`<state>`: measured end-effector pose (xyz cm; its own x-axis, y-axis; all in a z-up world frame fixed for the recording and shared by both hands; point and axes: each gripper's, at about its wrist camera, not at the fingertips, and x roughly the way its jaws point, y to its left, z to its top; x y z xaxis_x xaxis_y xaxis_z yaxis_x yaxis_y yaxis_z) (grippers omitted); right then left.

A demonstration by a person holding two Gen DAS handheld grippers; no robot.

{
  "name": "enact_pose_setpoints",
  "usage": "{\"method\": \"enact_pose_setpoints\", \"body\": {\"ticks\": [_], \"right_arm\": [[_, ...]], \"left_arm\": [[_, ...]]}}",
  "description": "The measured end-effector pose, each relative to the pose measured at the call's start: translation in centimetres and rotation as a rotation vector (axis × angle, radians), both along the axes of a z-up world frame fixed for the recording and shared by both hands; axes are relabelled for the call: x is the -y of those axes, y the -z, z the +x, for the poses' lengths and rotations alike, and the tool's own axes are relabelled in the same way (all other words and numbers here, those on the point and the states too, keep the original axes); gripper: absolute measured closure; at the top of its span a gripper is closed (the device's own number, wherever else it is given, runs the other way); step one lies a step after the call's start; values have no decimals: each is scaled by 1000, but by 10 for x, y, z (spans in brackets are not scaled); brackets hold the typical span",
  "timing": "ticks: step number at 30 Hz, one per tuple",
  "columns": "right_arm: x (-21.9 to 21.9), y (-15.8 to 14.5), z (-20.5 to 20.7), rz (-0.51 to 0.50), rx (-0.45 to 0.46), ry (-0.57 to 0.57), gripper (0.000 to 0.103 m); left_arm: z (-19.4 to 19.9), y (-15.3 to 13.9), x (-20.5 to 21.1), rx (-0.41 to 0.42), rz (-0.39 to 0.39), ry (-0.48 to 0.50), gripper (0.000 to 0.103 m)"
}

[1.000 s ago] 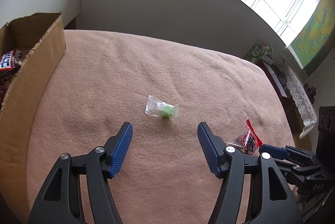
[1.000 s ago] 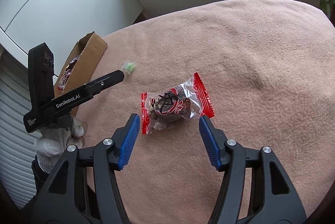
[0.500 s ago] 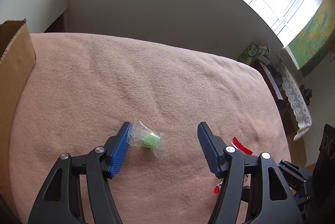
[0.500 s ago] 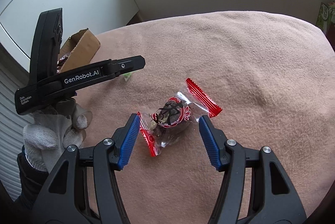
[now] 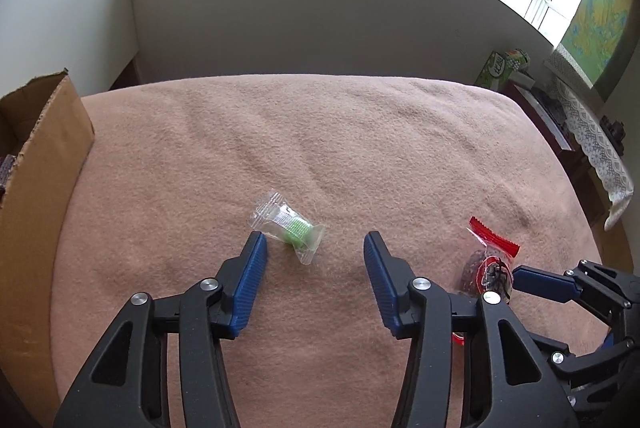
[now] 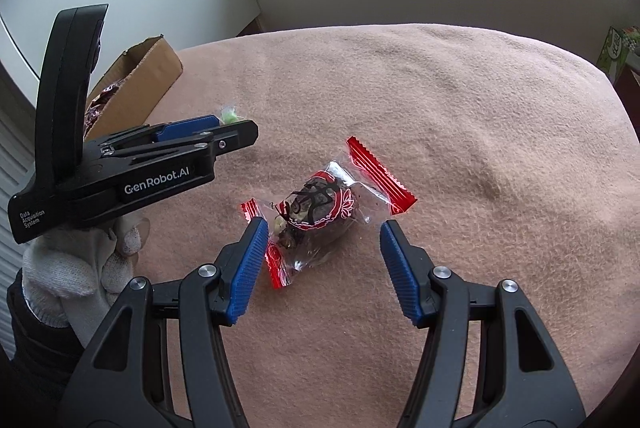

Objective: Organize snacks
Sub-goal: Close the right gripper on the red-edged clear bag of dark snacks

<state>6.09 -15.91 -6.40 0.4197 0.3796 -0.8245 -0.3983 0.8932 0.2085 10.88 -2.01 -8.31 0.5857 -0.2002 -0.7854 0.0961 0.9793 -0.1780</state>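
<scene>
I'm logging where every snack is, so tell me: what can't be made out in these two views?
- Cardboard box contents: left view, cut off by the edge; right view, left gripper covers most.
- Green candy: right view, mostly behind that gripper.
- Red-wrapped snack: left view, lower end behind the gripper's finger.
- Wrapper print: unreadable.

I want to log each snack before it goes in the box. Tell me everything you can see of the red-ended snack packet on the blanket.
The red-ended snack packet is a clear plastic pillow wrapper with crimped, saw-toothed red seals at both ends and a red and white printed emblem with dark lettering. Inside sits a dark brown, lumpy snack. It looks sealed and lies flat and skewed on the pink blanket. It sits between the open jaws of the right gripper; its near red end is right against the left jaw's blue pad, though actual contact is unclear. The other jaw stands clear.
</scene>
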Motion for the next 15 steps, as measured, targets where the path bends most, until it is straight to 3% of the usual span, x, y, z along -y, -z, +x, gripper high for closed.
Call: {"method": "enact_pose_setpoints", "body": {"ticks": [3,9,15], "right_arm": [[-3,3,1,4,-6,2,42],[-20,12,7,-28,6,9,42],[-29,17,8,-82,46,-1,42]], "left_arm": [[3,3,-2,0,9,-12,70],[5,4,-6,2,5,-20,71],[6,4,-11,4,-7,-23,81]]}}
